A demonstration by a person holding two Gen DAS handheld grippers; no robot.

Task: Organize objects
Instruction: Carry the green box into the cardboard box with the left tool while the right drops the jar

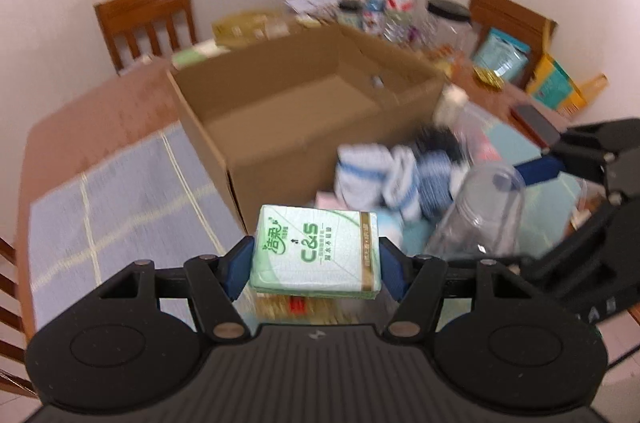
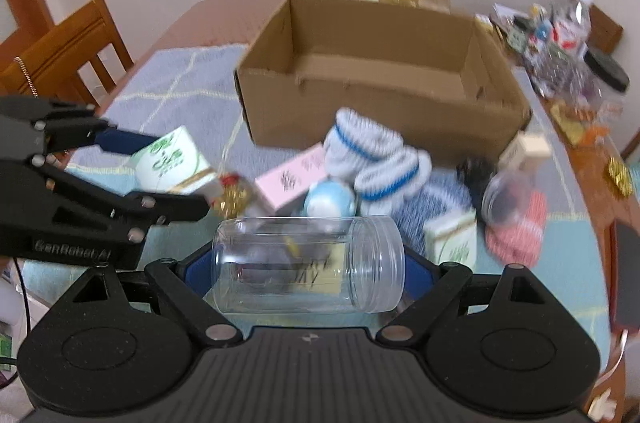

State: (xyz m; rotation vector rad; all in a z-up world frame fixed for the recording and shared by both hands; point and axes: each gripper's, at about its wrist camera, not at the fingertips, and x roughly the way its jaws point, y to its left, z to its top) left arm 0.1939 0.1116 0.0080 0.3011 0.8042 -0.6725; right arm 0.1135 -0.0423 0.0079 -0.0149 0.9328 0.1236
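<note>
My left gripper (image 1: pixel 316 265) is shut on a green-and-white tissue pack (image 1: pixel 316 253) and holds it above the table, in front of an open cardboard box (image 1: pixel 304 111). The pack also shows in the right wrist view (image 2: pixel 172 159). My right gripper (image 2: pixel 308 269) is shut on a clear plastic jar (image 2: pixel 308 263) lying sideways between its fingers, and the jar also shows in the left wrist view (image 1: pixel 484 215). The box (image 2: pixel 380 95) looks empty. A pile of socks (image 2: pixel 376 159), a pink box (image 2: pixel 290 179) and small packs lies in front of the box.
A blue checked cloth (image 1: pixel 120 195) covers the table left of the box. Bottles, jars and packets (image 1: pixel 384 7) crowd the far side. Wooden chairs (image 1: pixel 148 19) stand around the table. A dark phone (image 2: pixel 628 275) lies at the right edge.
</note>
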